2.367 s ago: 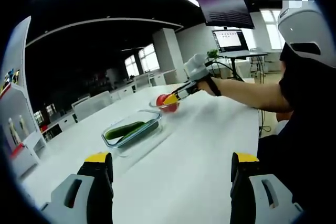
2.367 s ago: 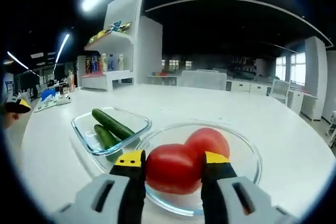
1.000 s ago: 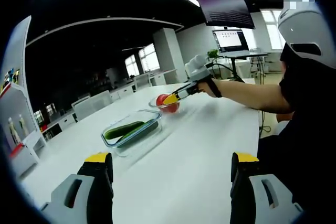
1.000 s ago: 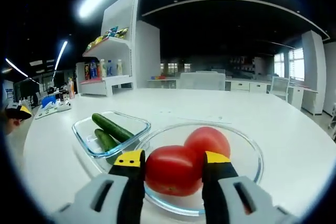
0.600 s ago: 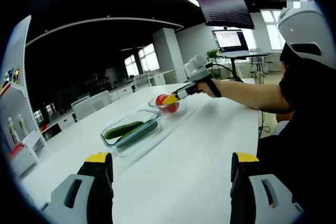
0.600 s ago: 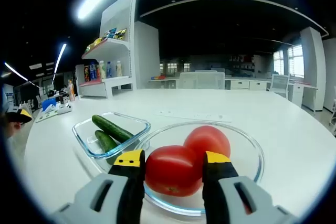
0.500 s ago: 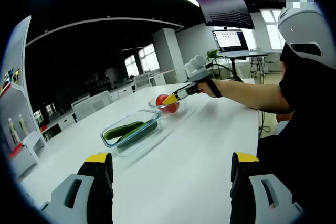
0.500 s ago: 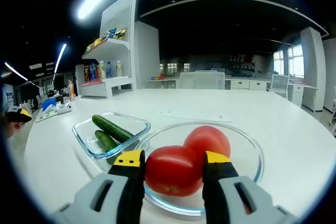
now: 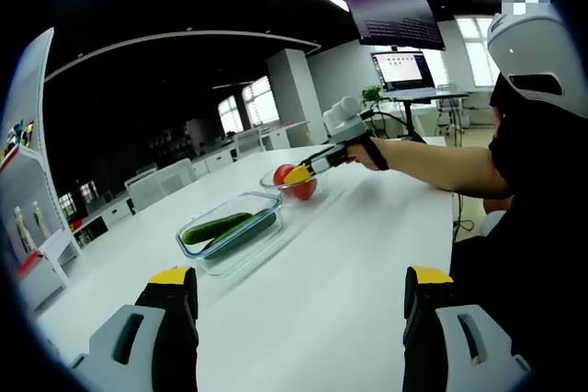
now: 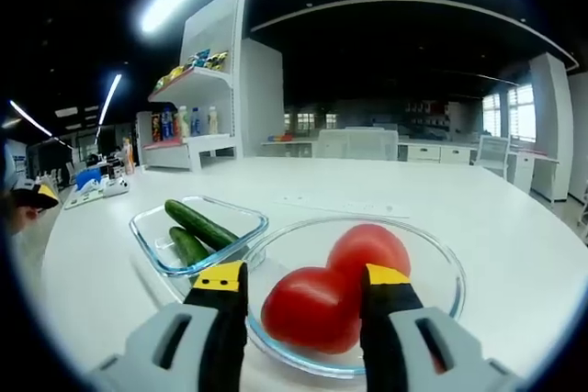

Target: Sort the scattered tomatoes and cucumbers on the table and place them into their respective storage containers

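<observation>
- Right gripper [image 10: 303,284] reaches over the round glass bowl [image 10: 432,259], jaws either side of the near tomato [image 10: 310,309]; a gap shows on the left side, so whether it grips cannot be told.
- Second tomato [image 10: 369,245] lies just behind, touching the first.
- Two cucumbers [image 10: 197,224] lie in the rectangular glass container [image 10: 152,236] beside the bowl.
- Left gripper [image 9: 299,286] hangs wide open and empty over the white table [image 9: 367,245], well apart.
- Person's forearm [image 9: 432,162] stretches out straight to the bowl.
</observation>
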`<state>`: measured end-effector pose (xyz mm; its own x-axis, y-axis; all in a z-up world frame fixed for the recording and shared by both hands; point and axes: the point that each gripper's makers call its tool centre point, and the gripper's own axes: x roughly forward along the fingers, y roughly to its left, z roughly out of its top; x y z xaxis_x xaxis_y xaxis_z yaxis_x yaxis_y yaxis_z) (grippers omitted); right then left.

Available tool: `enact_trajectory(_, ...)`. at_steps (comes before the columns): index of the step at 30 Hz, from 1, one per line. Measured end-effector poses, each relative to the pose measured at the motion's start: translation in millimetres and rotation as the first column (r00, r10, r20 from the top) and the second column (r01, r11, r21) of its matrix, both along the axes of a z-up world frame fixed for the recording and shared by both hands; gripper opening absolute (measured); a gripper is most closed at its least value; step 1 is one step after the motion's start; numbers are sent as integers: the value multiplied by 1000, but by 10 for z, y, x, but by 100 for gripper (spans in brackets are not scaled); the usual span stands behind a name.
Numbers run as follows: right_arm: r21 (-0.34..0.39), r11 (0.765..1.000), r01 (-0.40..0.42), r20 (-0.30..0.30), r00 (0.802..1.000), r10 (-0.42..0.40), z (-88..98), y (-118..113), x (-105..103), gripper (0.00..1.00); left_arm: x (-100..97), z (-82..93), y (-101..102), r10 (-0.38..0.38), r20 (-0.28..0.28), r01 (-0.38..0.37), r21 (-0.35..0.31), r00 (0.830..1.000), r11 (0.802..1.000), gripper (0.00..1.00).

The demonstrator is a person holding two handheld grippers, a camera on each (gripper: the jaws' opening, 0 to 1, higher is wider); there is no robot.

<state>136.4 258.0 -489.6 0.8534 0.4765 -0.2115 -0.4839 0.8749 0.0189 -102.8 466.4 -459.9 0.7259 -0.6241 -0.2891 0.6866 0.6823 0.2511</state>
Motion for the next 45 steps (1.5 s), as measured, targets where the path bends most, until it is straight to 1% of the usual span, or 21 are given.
enact_trajectory(5,-6,1000,2,7,1000,-2,6,-5,1,53,1,9,4,0,3,0,-1,1000,1000,92)
enact_trajectory(9,-18,1000,7,13,1000,-7,10,-12,-3,66,3,3,7,2,1,-2,0,1000,1000,92)
enact_trajectory(11,-29,1000,10,14,1000,-10,7,-17,-19,69,1,5,3,0,0,0,-2,1000,1000,92)
enact_trajectory(14,-33,999,6,9,1000,-6,2,-12,-27,82,3,7,6,1,0,-1,-4,1000,1000,92)
enact_trajectory(16,-28,1000,0,5,1000,0,13,5,-43,95,6,6,9,3,-1,-3,-5,1000,1000,93)
enact_trajectory(17,-28,1000,0,8,1000,1,22,12,-50,97,6,5,8,3,-1,-3,-5,1000,1000,93)
enact_trajectory(21,-58,998,-1,23,1000,3,38,30,-62,97,7,0,9,4,-3,-4,-5,1000,1000,93)
enact_trajectory(25,-50,998,-23,19,1000,24,52,37,-125,97,10,3,15,6,-3,-6,-6,1000,1000,93)
enact_trajectory(31,-58,997,-46,44,998,48,182,-11,-342,97,16,8,36,14,-4,-14,-11,1000,1000,93)
enact_trajectory(32,-60,997,-53,50,997,56,210,-26,-406,97,18,7,36,14,-3,-14,-11,1000,1000,93)
enact_trajectory(34,-33,994,-107,37,993,108,240,12,-548,97,18,5,33,12,-4,-13,-9,1000,1000,93)
enact_trajectory(35,-20,993,-118,33,992,119,257,5,-609,97,17,5,29,11,-4,-11,-10,1000,1000,93)
enact_trajectory(38,-13,991,-135,43,990,135,314,-63,-795,97,18,13,23,10,-2,-10,-12,1000,1000,93)
enact_trajectory(40,-23,989,-145,44,988,146,321,-111,-898,97,20,20,23,11,1,-11,-12,1000,1000,93)
enact_trajectory(41,-39,987,-158,39,986,159,308,-152,-990,97,19,25,21,10,2,-10,-14,1000,1000,93)
enact_trajectory(44,-73,981,-182,1,983,182,248,-285,-1242,97,18,32,14,8,3,-8,-16,1000,1000,93)
enact_trajectory(45,-81,980,-184,-5,983,184,239,-314,-1294,97,19,32,10,7,3,-7,-16,1000,1000,93)
